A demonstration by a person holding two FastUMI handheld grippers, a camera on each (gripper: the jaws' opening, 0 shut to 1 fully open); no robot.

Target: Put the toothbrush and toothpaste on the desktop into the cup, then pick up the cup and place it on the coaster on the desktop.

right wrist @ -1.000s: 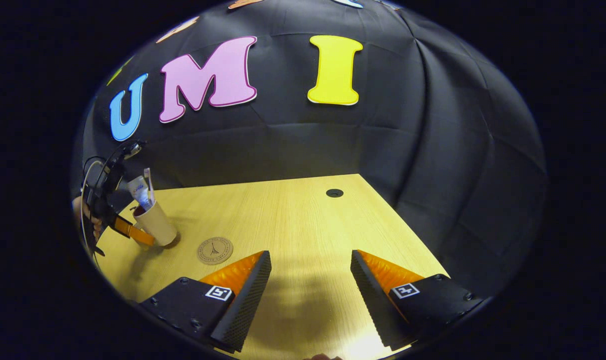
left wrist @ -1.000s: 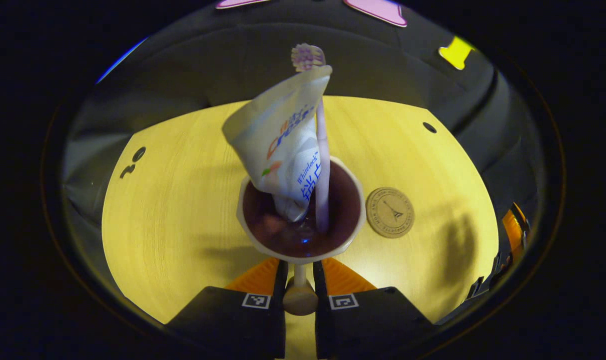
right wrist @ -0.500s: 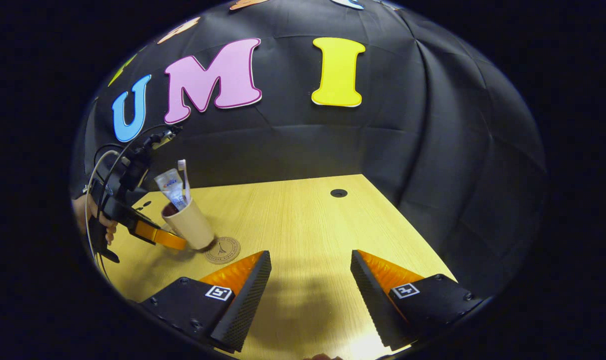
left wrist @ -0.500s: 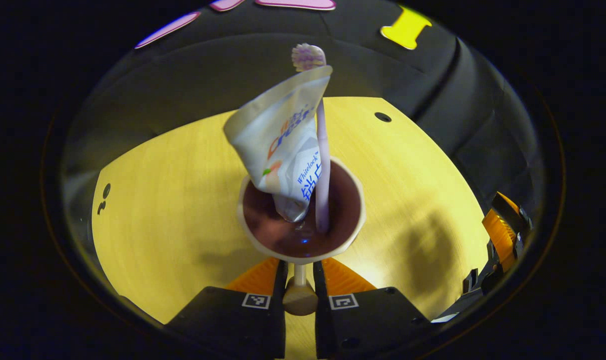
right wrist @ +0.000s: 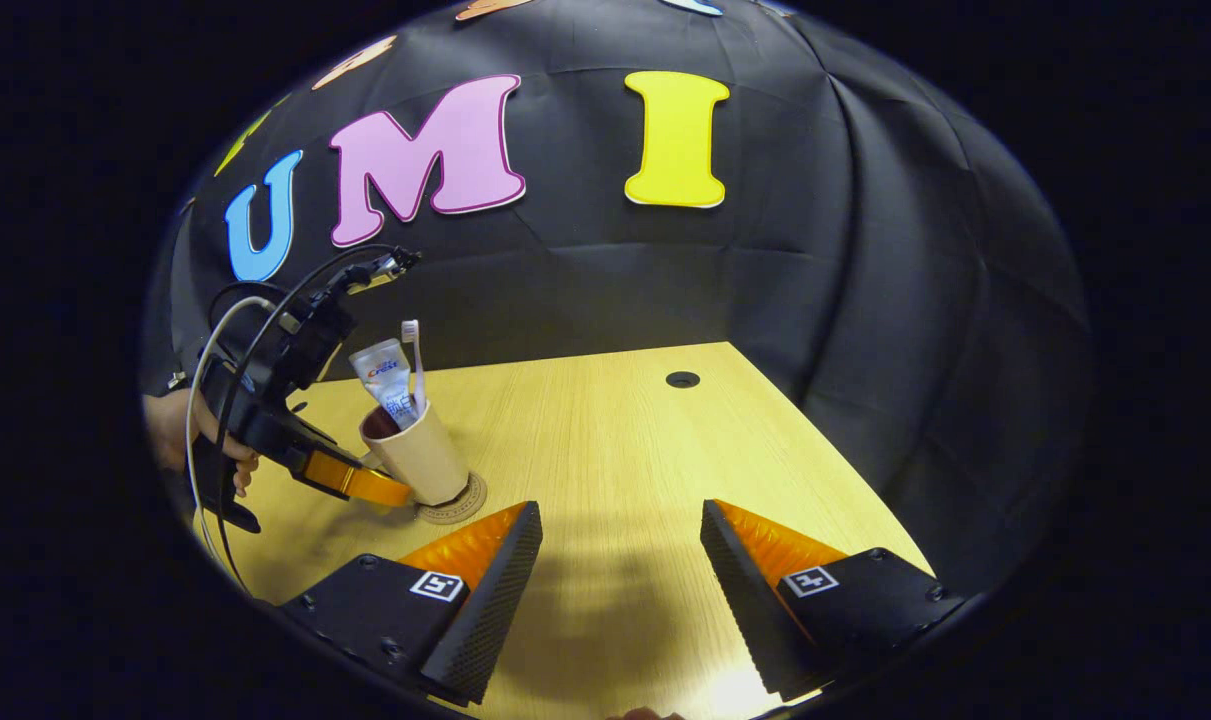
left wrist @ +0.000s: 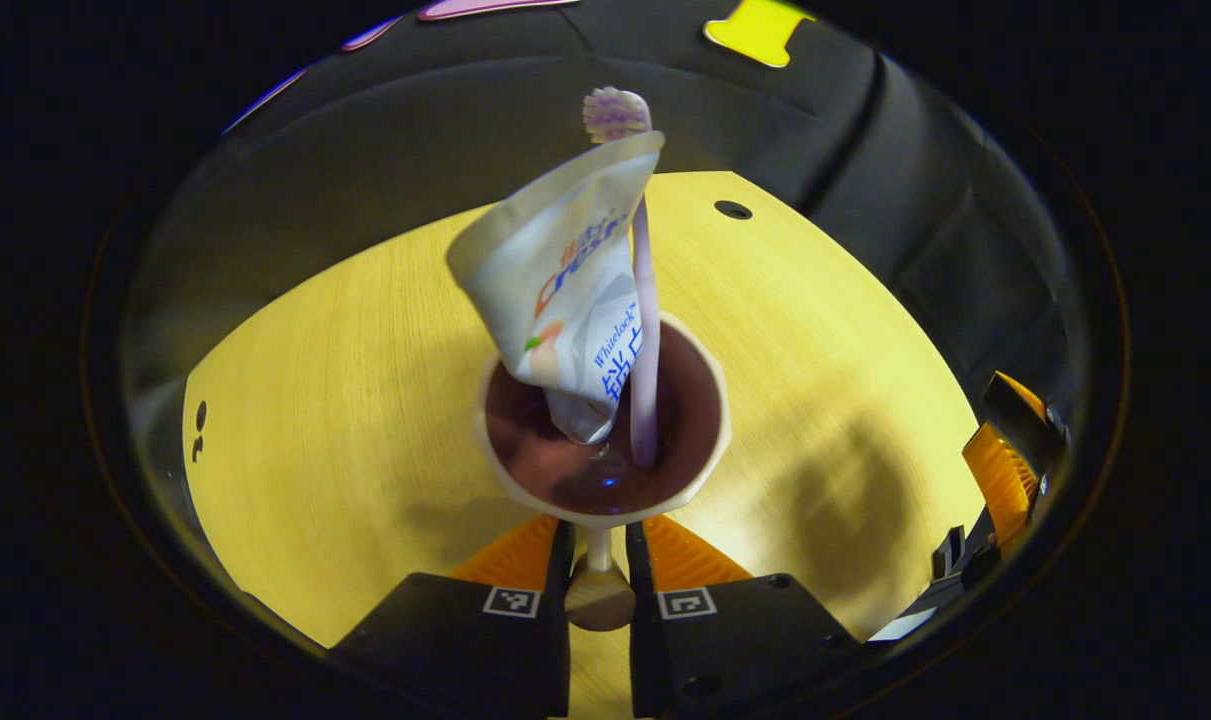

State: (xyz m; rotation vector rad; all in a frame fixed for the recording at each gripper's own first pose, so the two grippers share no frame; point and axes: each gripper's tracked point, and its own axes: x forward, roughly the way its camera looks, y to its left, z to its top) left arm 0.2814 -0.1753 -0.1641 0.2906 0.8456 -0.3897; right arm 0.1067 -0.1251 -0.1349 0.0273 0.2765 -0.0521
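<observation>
A beige cup (left wrist: pixel 707 470) with a dark inside holds a white toothpaste tube (left wrist: pixel 565 290) and a pale toothbrush (left wrist: pixel 645 330), head up. My left gripper (left wrist: pixel 598 545) is shut on the cup's handle. In the right gripper view the cup (right wrist: pixel 427 465) stands a little tilted over the round brown coaster (right wrist: pixel 457 510), held from the left by the left gripper (right wrist: pixel 390 492). I cannot tell whether the cup's base touches the coaster. My right gripper (right wrist: pixel 620 540) is open above bare table, to the right of the cup.
The wooden table (right wrist: pixel 605 440) has a small round cable hole (right wrist: pixel 682 379) near its far edge. A hand (right wrist: pixel 180 440) with cables holds the left gripper. The right gripper (left wrist: pixel 1005 470) shows at the right edge of the left gripper view.
The left gripper has carried the cup rightward, from beside the coaster to over it. The coaster has passed under the cup in the left gripper view. The right gripper has stayed still.
</observation>
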